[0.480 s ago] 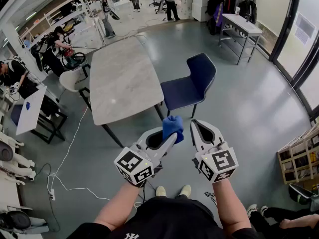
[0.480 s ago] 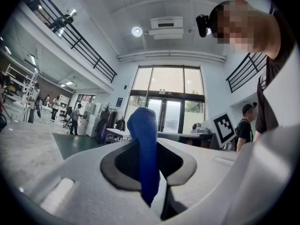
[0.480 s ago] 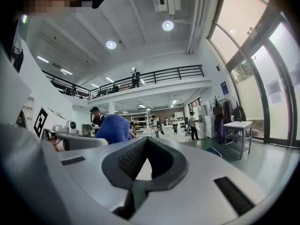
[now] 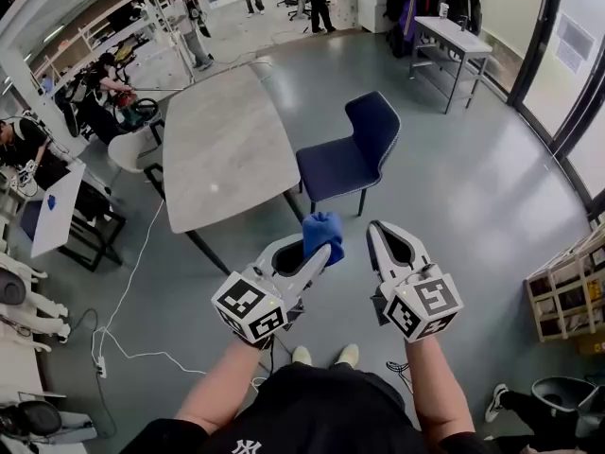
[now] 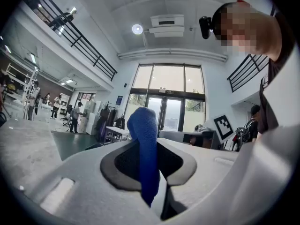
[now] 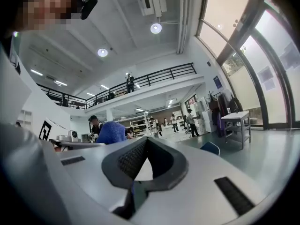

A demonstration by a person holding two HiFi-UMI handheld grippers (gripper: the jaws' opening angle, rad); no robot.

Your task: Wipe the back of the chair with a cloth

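A dark blue chair (image 4: 348, 162) stands on the grey floor beside the marble table (image 4: 222, 145), its backrest (image 4: 374, 124) on the side away from the table. In the head view my left gripper (image 4: 319, 246) is held low in front of me, shut on a blue cloth (image 4: 323, 232) that bunches up above the jaws. The left gripper view shows the cloth (image 5: 145, 153) pinched between the jaws. My right gripper (image 4: 380, 235) is held beside it, shut with nothing in it. The right gripper view catches the cloth (image 6: 111, 132) at left and the chair (image 6: 211, 147) far off. Both grippers are well short of the chair.
A metal-framed side table (image 4: 460, 42) stands at the back right by the glass wall. A wooden shelf unit (image 4: 567, 296) sits at the right edge. People work at desks on the left (image 4: 57, 197). A white cable (image 4: 128, 287) trails over the floor.
The chair and table sit slightly higher and further left in the head view. Both grippers have dropped a little in the view; the left one still holds the cloth.
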